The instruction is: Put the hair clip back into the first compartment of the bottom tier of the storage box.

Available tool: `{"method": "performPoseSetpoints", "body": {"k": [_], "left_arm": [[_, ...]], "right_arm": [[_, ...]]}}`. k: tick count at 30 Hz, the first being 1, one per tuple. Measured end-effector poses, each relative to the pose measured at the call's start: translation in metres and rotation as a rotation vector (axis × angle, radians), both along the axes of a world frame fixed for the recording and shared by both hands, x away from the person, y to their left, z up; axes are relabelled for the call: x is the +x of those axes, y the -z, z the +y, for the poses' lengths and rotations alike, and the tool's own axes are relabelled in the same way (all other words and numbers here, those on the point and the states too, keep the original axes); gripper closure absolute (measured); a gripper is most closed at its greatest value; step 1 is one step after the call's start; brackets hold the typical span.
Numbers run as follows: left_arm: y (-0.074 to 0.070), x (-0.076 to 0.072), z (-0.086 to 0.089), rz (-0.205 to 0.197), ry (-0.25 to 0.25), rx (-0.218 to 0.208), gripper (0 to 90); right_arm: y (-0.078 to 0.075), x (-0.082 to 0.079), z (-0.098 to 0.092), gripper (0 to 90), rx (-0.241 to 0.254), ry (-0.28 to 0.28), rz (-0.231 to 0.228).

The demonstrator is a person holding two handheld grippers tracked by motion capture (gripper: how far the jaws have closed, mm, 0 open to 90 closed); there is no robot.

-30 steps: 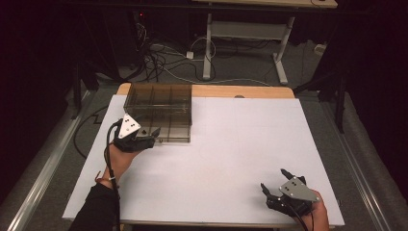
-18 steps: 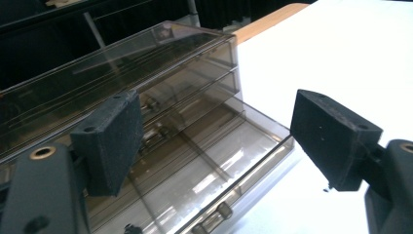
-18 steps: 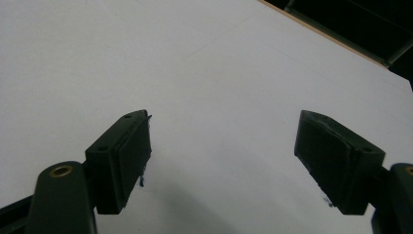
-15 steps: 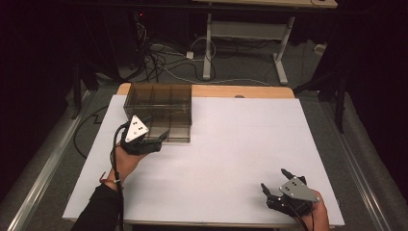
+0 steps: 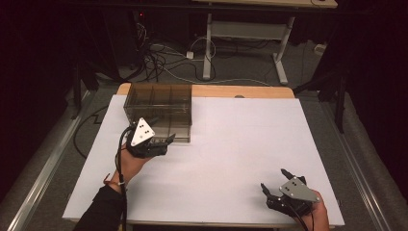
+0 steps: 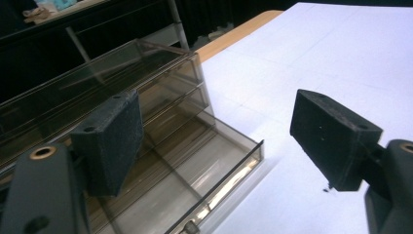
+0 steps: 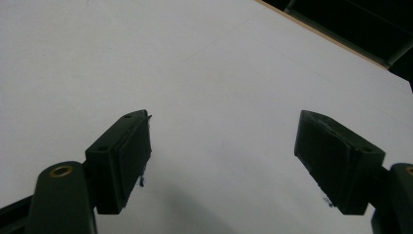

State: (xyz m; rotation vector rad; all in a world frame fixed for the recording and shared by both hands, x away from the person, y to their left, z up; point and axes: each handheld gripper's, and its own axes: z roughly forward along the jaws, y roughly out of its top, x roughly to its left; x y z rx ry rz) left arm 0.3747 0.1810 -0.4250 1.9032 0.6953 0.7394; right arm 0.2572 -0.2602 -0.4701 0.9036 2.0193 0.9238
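- Drawer box [image 5: 159, 109], smoky clear plastic, sits at the far left of the white table [image 5: 240, 144], near the wooden back edge.
- From the high view I count three compartments across its top.
- In the left gripper view the box [image 6: 122, 78] has a low drawer [image 6: 195, 180] pulled out toward me; I see nothing lying on its clear floor.
- My left gripper [image 5: 161, 144] is just at the box's near right corner, held in a hand [image 5: 130, 163] coming up from the bottom left.
- Its grey plate [image 5: 142, 132] faces the camera, and a cable [image 5: 120, 159] trails down along the wrist.
- Left jaws stand spread wide with nothing between them. In the left gripper view [image 6: 214, 141] one pad is in front of the box and drawer, the other over bare table.
- I cannot tell whether either left pad touches the drawer.
- My right gripper [image 5: 274, 180] is well apart from the box, at the near right edge of the table, low on the surface.
- Right jaws are also spread and empty; the right gripper view [image 7: 221, 156] shows plain white table between the pads.
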Motion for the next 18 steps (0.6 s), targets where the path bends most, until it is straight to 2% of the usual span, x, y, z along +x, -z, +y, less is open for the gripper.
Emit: {"method": "performPoseSetpoints", "body": {"k": [18], "left_arm": [[-0.004,-0.013,-0.023,-0.029,0.078,0.03,18.5]], "right_arm": [[0.0,0.0,0.0,21.4,0.001,-0.003,0.002]]}}
